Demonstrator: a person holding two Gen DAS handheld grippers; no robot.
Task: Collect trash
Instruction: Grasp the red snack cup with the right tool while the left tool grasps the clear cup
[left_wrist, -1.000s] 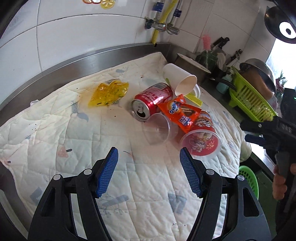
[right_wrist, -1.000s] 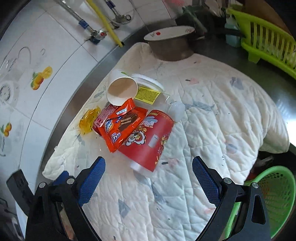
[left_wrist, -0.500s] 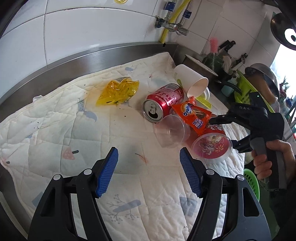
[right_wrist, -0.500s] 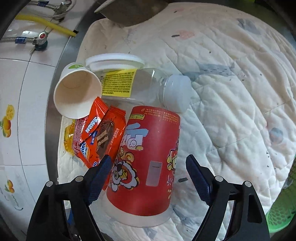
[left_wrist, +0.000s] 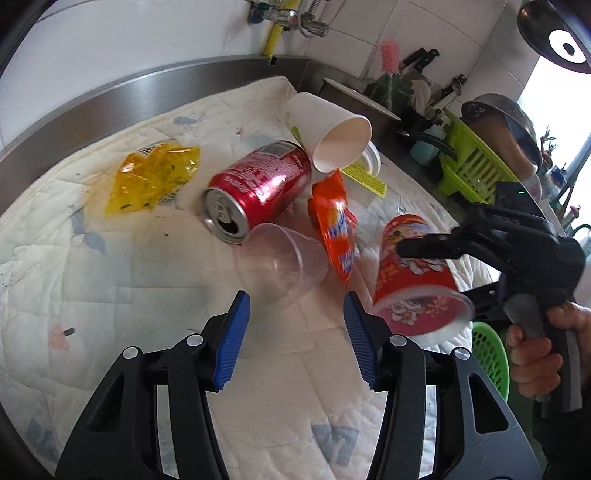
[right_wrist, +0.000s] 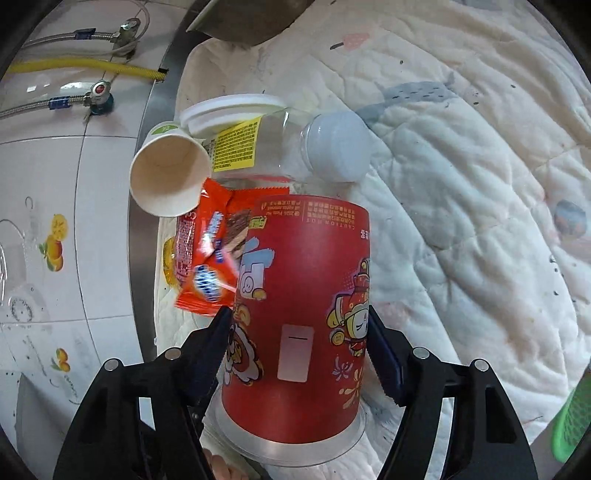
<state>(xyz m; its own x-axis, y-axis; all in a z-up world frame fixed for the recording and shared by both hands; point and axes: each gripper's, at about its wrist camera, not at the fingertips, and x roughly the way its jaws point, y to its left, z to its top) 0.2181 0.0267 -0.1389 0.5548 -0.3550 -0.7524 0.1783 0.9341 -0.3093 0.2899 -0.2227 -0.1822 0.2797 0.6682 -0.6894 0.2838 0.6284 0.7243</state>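
Note:
Trash lies on a quilted cloth (left_wrist: 110, 277). My right gripper (right_wrist: 299, 325) has its jaws closing on a red printed cup (right_wrist: 303, 295), with both pads against its sides; the cup (left_wrist: 413, 284) is tilted off the cloth. An orange snack wrapper (left_wrist: 336, 229) leans beside it. My left gripper (left_wrist: 295, 299) is open with its jaws closing and nothing between them; a clear plastic cup (left_wrist: 284, 266) lies on its side just beyond the fingertips. Behind it lie a red soda can (left_wrist: 258, 188), a yellow wrapper (left_wrist: 151, 177) and a white paper cup (left_wrist: 332, 136).
A clear jar with a white lid (right_wrist: 280, 140) lies behind the red cup. A steel rim and tiled wall run along the back. A green dish rack (left_wrist: 469, 162) stands at the right, and a green basket (left_wrist: 491, 354) sits below the cloth's right edge.
The right gripper came down over the red cup and closed on it, tipping it and the orange wrapper. The left gripper moved toward the clear cup and its jaws narrowed.

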